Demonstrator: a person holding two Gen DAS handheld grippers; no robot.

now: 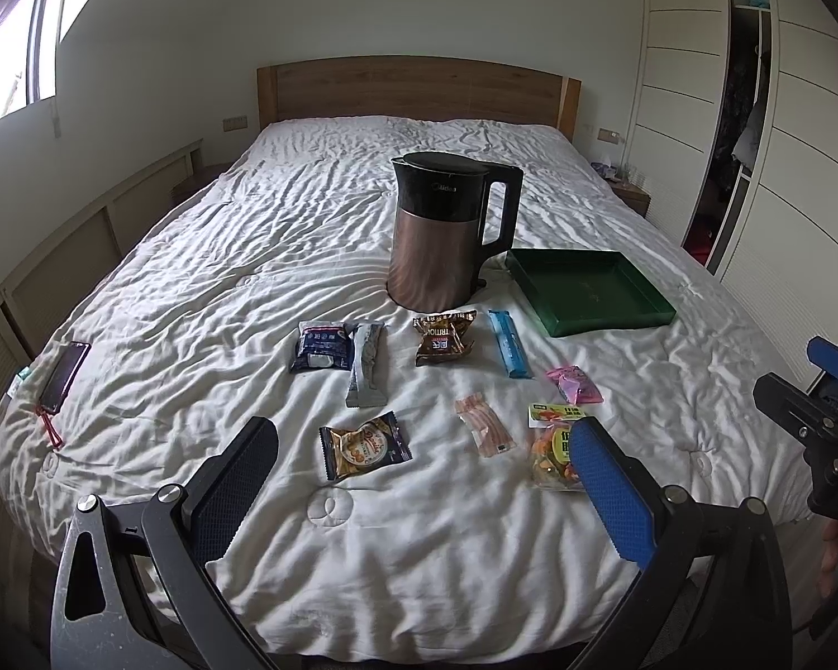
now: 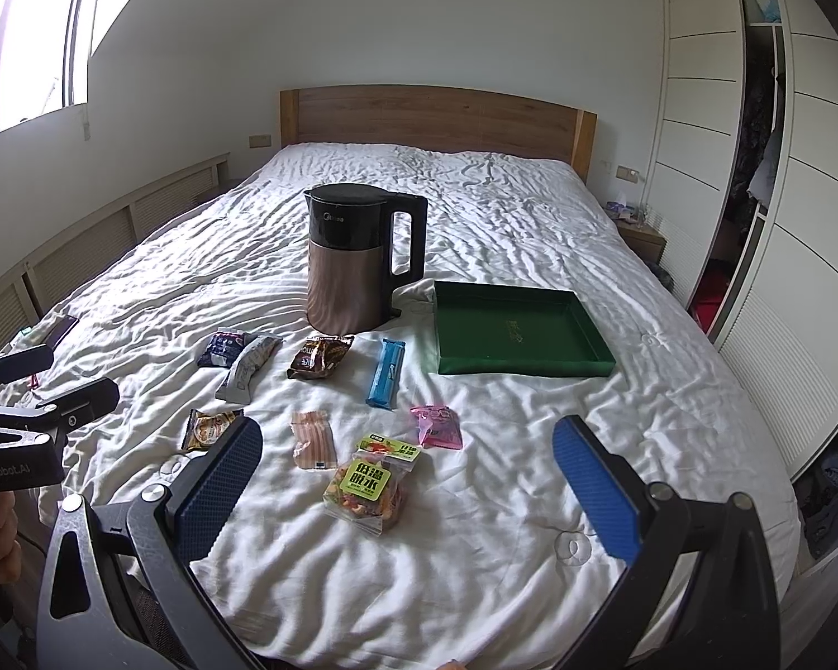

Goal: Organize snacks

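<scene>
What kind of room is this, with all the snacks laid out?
Most likely a bedroom. The snacks lie on a big bed with a white quilt and a wooden headboard, a small nightstand stands beside it, and a wardrobe with clothes hanging inside fills the right wall.

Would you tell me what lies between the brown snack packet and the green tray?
The blue snack bar lies between the brown packet and the green tray, clearest in the right wrist view.

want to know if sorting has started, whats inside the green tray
Nothing: the green tray shows only its bare green floor with a small gold mark. All the snack packets lie outside it on the white bedding. Its near wall hides a thin strip of floor.
</scene>
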